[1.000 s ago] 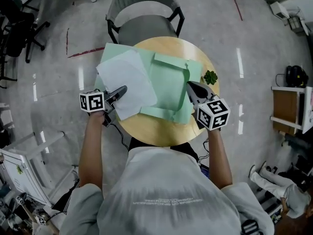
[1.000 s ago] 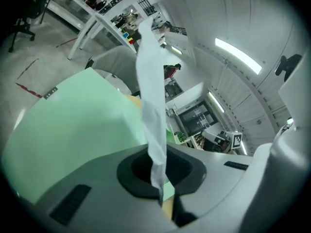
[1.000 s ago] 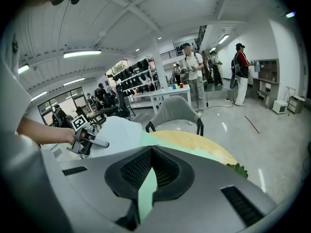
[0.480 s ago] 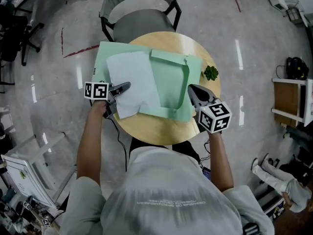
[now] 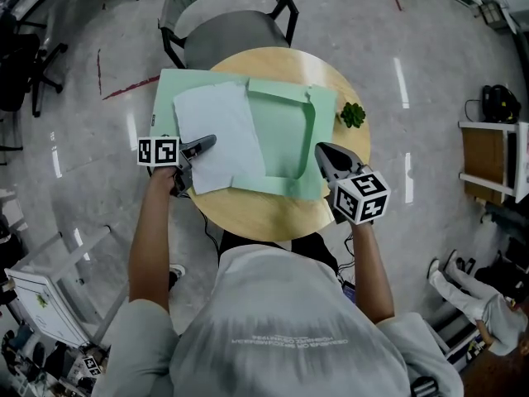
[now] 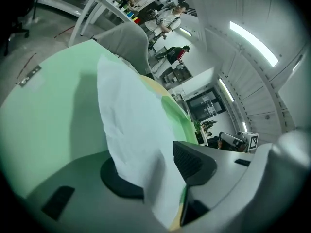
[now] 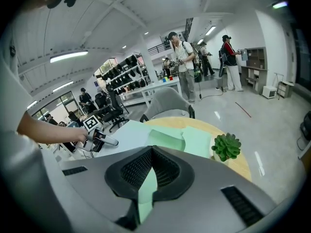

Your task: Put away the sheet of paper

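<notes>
Left gripper (image 5: 207, 143): jaws have just been opening and now stand apart. The sheet of paper (image 5: 216, 131) passes between them at its lower left corner; in the left gripper view one pad lies behind the paper and the other stands clear of it, so nothing is clamped.

Right gripper (image 5: 322, 150): jaws are closed together at the tips. The right gripper view shows a thin strip of the green folder (image 5: 285, 135) caught between the pads, at the folder's right edge.

Sheet location: the white sheet lies on the left half of the open folder, slightly creased. Its near corner extends past the folder's front edge and overhangs the table rim at the left gripper.

Folder location: it lies spread open on the round wooden table (image 5: 256, 213), with its left portion projecting beyond the table edge.

Other items: a small green plant (image 5: 353, 115) stands on the table just beside the folder's right edge. A grey chair (image 5: 235, 40) stands at the far side of the table.
</notes>
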A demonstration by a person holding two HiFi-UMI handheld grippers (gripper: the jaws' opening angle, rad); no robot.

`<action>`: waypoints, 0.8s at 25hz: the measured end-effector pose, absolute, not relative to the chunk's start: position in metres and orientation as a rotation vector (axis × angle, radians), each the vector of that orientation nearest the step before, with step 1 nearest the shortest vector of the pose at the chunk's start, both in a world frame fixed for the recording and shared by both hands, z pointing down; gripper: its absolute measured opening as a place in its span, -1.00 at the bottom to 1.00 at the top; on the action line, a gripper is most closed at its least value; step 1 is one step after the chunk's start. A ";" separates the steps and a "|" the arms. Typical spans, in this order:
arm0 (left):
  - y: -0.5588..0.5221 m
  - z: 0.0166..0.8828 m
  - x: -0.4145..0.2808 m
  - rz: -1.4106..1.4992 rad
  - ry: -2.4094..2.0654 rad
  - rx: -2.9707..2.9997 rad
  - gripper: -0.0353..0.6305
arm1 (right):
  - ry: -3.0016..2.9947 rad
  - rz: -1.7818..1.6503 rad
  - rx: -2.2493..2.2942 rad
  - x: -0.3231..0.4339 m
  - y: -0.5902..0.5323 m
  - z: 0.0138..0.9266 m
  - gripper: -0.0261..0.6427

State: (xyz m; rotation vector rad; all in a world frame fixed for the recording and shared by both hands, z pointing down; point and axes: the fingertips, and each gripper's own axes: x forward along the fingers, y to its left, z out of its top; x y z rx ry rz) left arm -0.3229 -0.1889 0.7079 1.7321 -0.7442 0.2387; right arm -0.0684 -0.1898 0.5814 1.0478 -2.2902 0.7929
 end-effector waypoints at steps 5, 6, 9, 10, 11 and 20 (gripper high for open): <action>-0.188 0.709 -0.337 0.234 -0.768 1.699 -0.47 | -2.290 0.795 1.051 -0.067 -0.189 0.580 -0.84; -0.188 0.708 -0.337 0.231 -0.760 1.695 -0.65 | -2.289 0.795 1.049 -0.066 -0.189 0.581 -0.84; -0.187 0.707 -0.333 0.251 -0.720 1.715 -0.73 | -2.285 0.793 1.046 -0.065 -0.188 0.582 -0.84; -0.187 0.707 -0.331 0.268 -0.706 1.727 -0.75 | -2.285 0.793 1.046 -0.065 -0.188 0.582 -0.84; -0.187 0.707 -0.328 0.283 -0.692 1.738 -0.75 | -2.285 0.794 1.047 -0.065 -0.188 0.582 -0.84; -0.195 0.709 -0.300 0.343 -0.588 1.789 -0.77 | -2.265 0.812 1.080 -0.052 -0.187 0.586 -0.84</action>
